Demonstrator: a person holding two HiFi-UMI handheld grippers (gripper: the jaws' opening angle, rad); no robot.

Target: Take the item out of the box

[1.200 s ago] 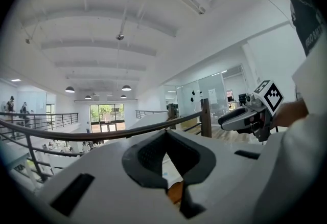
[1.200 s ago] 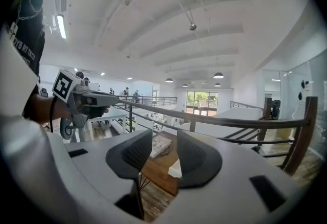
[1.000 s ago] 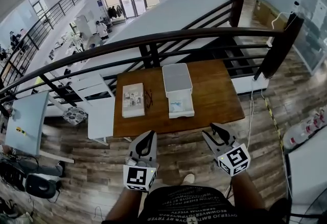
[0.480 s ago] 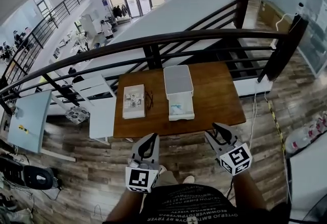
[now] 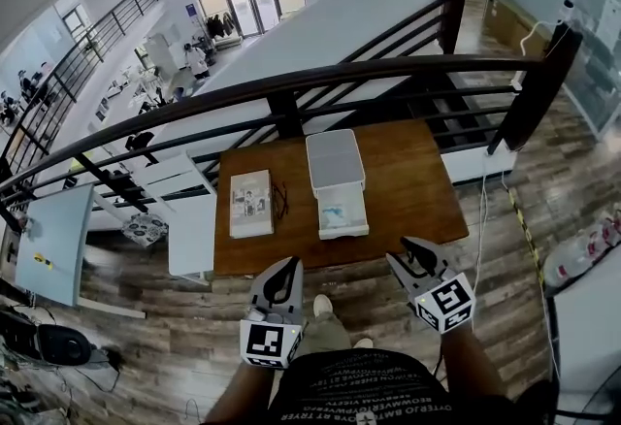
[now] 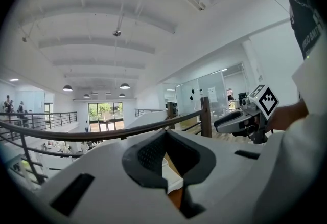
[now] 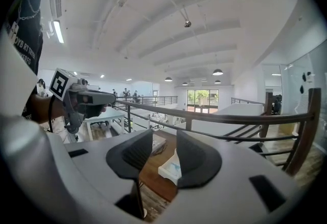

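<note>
An open white box (image 5: 343,212) lies near the front edge of the brown table (image 5: 412,180). Its lid (image 5: 335,159) is folded back behind it, and a pale item with blue print (image 5: 337,215) lies inside. Both grippers hang in front of the table, short of its near edge and away from the box. My left gripper (image 5: 282,276) has its fingertips together with nothing between them. My right gripper (image 5: 417,256) is open and empty; between its jaws the right gripper view shows the box (image 7: 171,166).
A book (image 5: 251,203) and a pair of glasses (image 5: 281,200) lie left of the box. A dark railing (image 5: 291,79) runs behind the table over a drop to the lower floor. A white side table (image 5: 192,234) stands at the left.
The head view has shifted a little and a shoe now shows below the grippers. Both grippers hold about the same place in front of the table.
</note>
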